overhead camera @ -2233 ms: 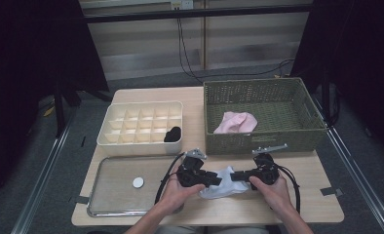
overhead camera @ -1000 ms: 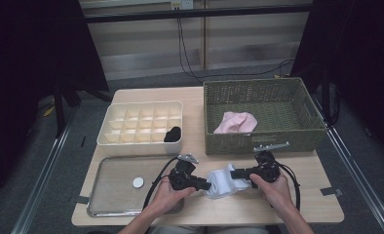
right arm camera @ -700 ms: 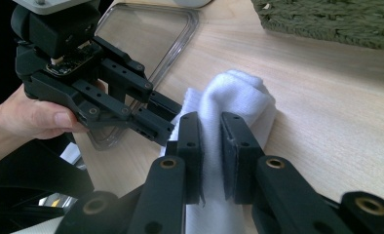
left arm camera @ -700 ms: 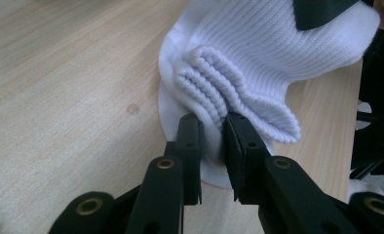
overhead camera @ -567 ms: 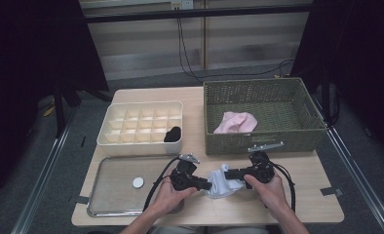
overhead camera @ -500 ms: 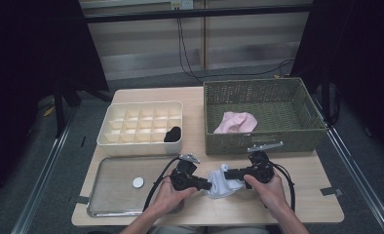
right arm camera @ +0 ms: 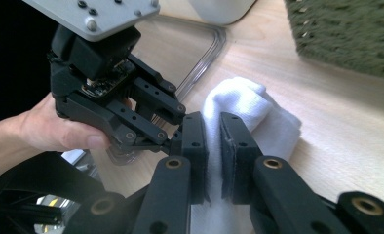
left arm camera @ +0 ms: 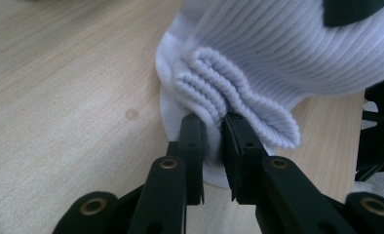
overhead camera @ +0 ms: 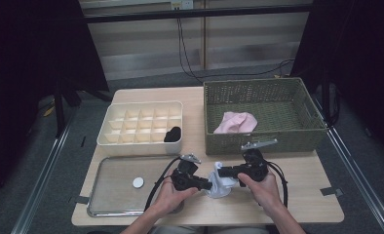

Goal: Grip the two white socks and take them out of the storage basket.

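Observation:
A white ribbed sock (overhead camera: 220,183) is bunched up between my two grippers near the table's front edge. My left gripper (overhead camera: 208,185) comes in from the left. In the left gripper view its jaws (left arm camera: 212,122) are shut on the folded ribbed cuff of the sock (left arm camera: 278,48). My right gripper (overhead camera: 225,172) comes in from the right, and its jaws (right arm camera: 212,122) pinch the sock (right arm camera: 251,105); they have just closed a little further on it. The left gripper (right arm camera: 176,129) sits right beside them, held in a hand.
A green woven basket (overhead camera: 263,92) at the back right holds a pink cloth (overhead camera: 236,122). A cream compartment box (overhead camera: 141,105) at the back left has a black item (overhead camera: 172,134) in a front cell. A metal tray (overhead camera: 107,204) at the front left carries a small white disc (overhead camera: 138,183).
My right gripper has moved left and slightly up toward the left one, so the sock is bunched tighter between them. The left gripper has stayed put.

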### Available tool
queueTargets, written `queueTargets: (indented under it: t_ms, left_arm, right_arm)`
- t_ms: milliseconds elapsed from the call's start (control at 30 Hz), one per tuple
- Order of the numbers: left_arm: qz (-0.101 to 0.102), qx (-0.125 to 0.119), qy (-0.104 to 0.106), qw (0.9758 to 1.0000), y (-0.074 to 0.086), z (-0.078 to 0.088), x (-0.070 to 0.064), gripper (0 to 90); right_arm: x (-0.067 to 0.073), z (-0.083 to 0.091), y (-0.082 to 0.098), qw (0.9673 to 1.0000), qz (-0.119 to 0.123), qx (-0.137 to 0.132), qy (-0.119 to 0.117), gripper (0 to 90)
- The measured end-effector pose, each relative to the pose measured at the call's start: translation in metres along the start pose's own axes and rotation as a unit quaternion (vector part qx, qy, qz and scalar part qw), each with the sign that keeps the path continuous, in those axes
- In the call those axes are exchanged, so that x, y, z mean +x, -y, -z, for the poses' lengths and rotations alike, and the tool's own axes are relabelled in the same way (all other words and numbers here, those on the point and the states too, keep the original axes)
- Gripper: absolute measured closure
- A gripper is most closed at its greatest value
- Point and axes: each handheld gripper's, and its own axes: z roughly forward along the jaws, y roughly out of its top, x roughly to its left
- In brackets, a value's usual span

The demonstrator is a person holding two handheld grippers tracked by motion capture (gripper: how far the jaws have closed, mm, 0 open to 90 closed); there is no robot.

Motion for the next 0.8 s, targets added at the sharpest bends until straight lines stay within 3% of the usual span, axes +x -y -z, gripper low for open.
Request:
queueTargets:
  t_ms: [133, 433, 633, 700, 767, 800]
  left_arm:
    - [-0.002, 0.001, 0.000, 1.0000, 0.000, 0.000, 0.000, 78.5]
    - [0.005, -0.003, 0.002, 1.0000, 0.001, 0.000, 0.001, 78.2]
    - [0.006, -0.002, 0.001, 1.0000, 0.001, 0.000, 0.001, 77.8]
    - [0.010, -0.005, 0.011, 0.9999, 0.001, 0.000, 0.003, 77.7]
    - [0.010, -0.005, 0.011, 0.9999, 0.001, 0.001, 0.003, 76.5]
    - [0.007, -0.001, 0.006, 1.0000, 0.000, 0.003, 0.003, 71.4]
  right_arm:
    - [0.002, -0.015, 0.005, 0.9997, 0.006, 0.021, 0.009, 81.1]
    - [0.005, -0.022, 0.008, 0.9990, 0.021, 0.031, 0.024, 80.5]
    - [0.002, -0.026, 0.012, 0.9987, 0.017, 0.038, 0.030, 81.5]
    - [0.002, -0.026, 0.012, 0.9985, 0.020, 0.040, 0.031, 81.6]
    - [0.002, -0.026, 0.012, 0.9986, 0.020, 0.040, 0.029, 81.6]
    - [0.001, -0.027, 0.012, 0.9986, 0.019, 0.041, 0.029, 81.6]
